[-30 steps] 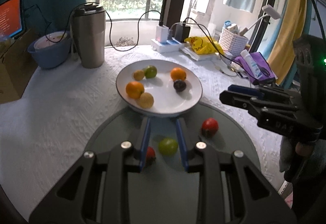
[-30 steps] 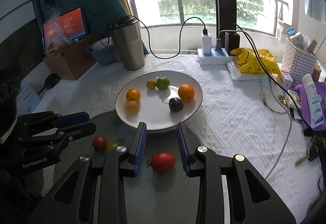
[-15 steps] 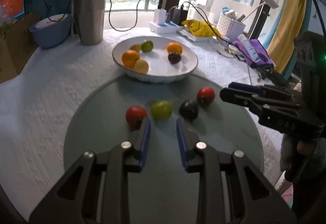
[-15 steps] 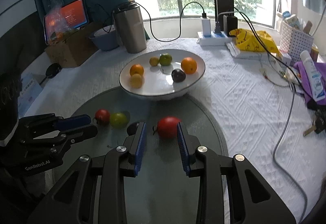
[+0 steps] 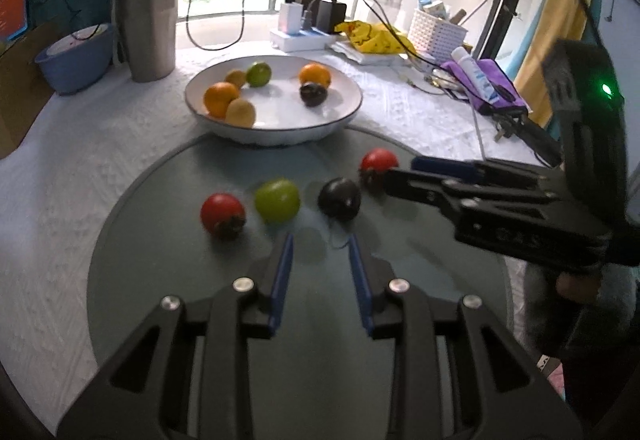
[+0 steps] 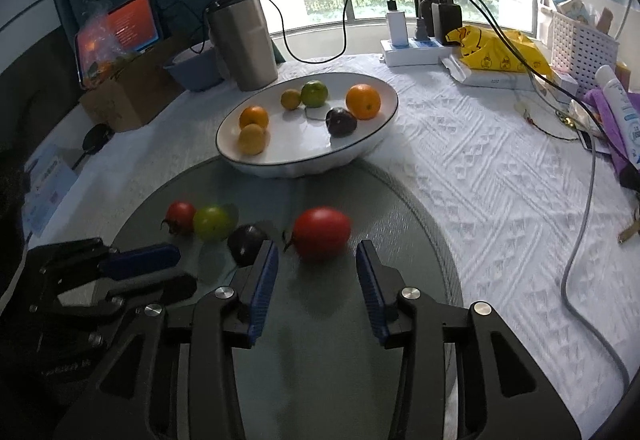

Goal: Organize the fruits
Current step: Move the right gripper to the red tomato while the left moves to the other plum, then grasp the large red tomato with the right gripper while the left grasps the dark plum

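At lower centre of the right wrist view, the right gripper [image 6: 316, 260] is spreading its empty blue-padded jaws just short of the oval red tomato [image 6: 321, 233] on the round grey glass mat [image 6: 400, 224], seemingly to carry it to the white fruit plate [image 6: 384, 128], while the left gripper [image 5: 320, 254] likewise widens, empty, short of the dark plum [image 5: 339, 199].

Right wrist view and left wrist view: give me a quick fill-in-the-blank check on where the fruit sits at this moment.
1. The white bowl holds ____ fruits.
2. On the glass disc, ____ fruits lie in a row.
3. Just ahead of the right gripper, whose jaws are opening, lies the ____ tomato.
4. The fruit between the green fruit and the red tomato is ____ in colour.

Missing words: six; four; red; dark
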{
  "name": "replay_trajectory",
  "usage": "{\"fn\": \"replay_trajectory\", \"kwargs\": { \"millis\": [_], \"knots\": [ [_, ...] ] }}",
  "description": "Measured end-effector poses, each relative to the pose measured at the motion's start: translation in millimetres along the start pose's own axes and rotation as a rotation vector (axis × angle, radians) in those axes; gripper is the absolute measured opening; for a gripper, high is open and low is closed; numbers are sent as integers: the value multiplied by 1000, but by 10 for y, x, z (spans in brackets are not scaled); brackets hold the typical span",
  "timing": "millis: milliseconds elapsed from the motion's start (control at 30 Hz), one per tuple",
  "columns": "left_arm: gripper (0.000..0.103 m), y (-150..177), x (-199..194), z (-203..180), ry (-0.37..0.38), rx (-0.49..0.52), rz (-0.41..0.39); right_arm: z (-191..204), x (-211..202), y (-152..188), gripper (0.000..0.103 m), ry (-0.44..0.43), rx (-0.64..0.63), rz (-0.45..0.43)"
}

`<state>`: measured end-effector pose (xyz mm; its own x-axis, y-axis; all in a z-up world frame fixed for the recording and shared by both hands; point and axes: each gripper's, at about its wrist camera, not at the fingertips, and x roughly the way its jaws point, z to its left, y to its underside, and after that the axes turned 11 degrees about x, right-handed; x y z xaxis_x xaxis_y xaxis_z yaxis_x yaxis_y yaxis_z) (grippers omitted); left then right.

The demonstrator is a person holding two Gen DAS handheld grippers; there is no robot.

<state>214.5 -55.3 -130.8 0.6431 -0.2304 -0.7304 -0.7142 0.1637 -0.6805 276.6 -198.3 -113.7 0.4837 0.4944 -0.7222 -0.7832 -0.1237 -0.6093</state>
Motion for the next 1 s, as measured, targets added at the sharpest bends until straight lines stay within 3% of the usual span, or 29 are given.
{"fn": "replay_trajectory", "kwargs": {
  "millis": [333, 433, 1000],
  "knots": [
    [34, -186, 122, -84, -18, 29, -10, -22, 178, -125, 43, -37, -11, 36],
    [35, -212, 218, -107, -18, 33, 18, -13, 180, -96, 36, -49, -23, 41],
    [35, -396, 443, -134, -91, 72, 71, -377, -177, -81, 36, -32, 38, -24]
  ]
}}
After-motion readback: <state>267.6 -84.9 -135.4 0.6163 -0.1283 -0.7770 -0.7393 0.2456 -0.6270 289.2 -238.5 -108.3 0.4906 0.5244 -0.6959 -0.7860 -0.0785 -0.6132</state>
